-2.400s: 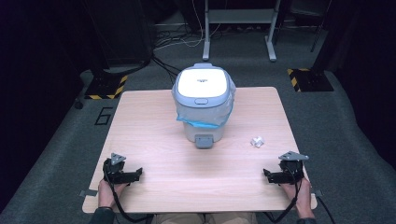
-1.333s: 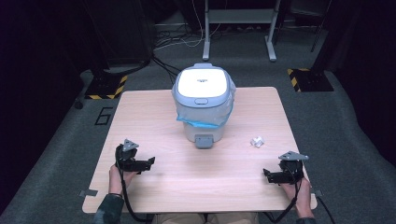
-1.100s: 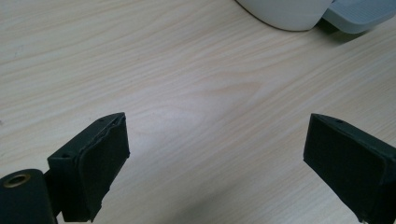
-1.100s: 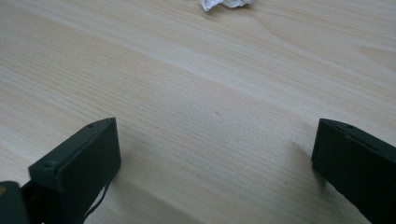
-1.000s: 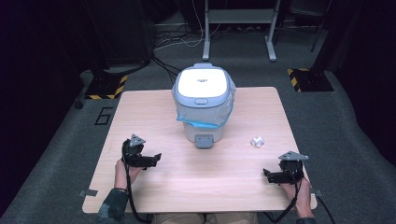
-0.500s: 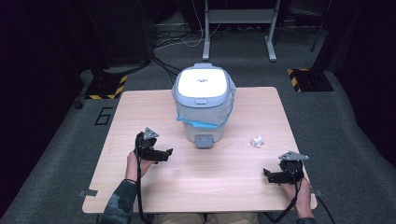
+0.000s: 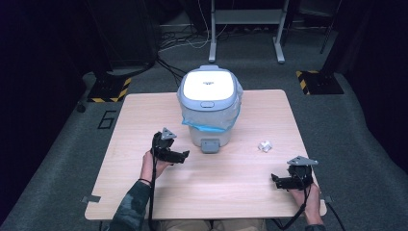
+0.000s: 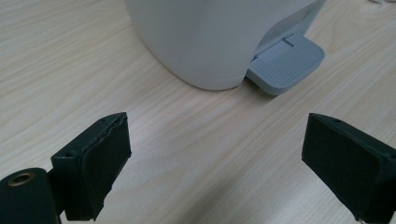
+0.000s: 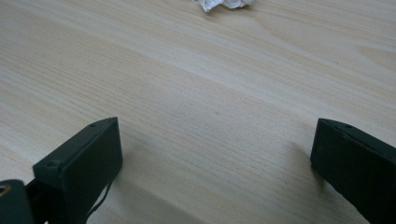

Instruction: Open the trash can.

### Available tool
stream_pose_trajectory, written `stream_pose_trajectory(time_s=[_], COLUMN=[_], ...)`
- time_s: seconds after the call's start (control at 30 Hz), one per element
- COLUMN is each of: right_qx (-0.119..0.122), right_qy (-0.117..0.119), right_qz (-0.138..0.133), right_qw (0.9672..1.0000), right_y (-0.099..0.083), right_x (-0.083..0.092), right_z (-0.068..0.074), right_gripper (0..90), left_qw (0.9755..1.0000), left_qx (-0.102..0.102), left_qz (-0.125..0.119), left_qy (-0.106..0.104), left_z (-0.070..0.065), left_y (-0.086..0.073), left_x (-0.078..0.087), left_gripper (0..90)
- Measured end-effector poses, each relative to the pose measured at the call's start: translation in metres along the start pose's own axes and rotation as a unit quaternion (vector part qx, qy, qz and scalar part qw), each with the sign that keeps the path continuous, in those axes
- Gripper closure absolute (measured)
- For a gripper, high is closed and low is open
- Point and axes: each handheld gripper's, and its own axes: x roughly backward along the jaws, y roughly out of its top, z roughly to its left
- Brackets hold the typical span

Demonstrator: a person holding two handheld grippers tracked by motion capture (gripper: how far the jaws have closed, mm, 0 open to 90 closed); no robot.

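Observation:
A small white pedal bin [image 7: 210,106] with a grey-rimmed lid and a blue liner stands at the middle back of the wooden table [image 7: 144,110]. Its grey foot pedal [image 7: 210,145] [image 8: 286,62] points toward the front. My left gripper [image 7: 182,155] [image 8: 224,172] is open, just left of the pedal, jaws wide with nothing between them; the bin's white wall [image 8: 205,37] rises ahead. A crumpled white paper ball [image 7: 265,146] [image 9: 223,4] lies right of the bin. My right gripper [image 7: 276,181] [image 9: 219,172] rests open near the front right corner, aimed at the paper.
The table's front edge lies close behind both hands. Dark carpet surrounds the table, with cables, a metal stand [image 7: 245,19] and striped floor markers [image 7: 315,79] behind it.
My left gripper has travelled from the front left of the table rightward and forward to the bin's pedal. The right gripper and the paper ball have stayed still.

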Motion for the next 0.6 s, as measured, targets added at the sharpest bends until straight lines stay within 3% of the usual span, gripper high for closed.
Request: stream_pose_trajectory(time_s=[0.4,0.5,0.6], right_qx=[-0.002,-0.002,-0.002], right_qy=[0.001,0.001,0.001], right_qz=[0.000,0.000,-0.001], right_qw=[1.0000,1.0000,1.0000], right_y=[0.000,0.000,0.000], right_x=[0.000,0.000,0.000], right_z=[0.000,0.000,0.000], right_gripper=[1.5,1.7,2.0], left_qw=[0.9998,0.9994,0.9986], left_qx=[-0.012,-0.027,-0.038], left_qz=[-0.003,-0.010,-0.020], left_qy=[-0.017,-0.021,-0.029], left_z=[-0.016,-0.022,-0.030], left_y=[0.014,0.018,0.020], left_x=[-0.015,-0.017,-0.019], left_gripper=[9.8,18.9,37.2])
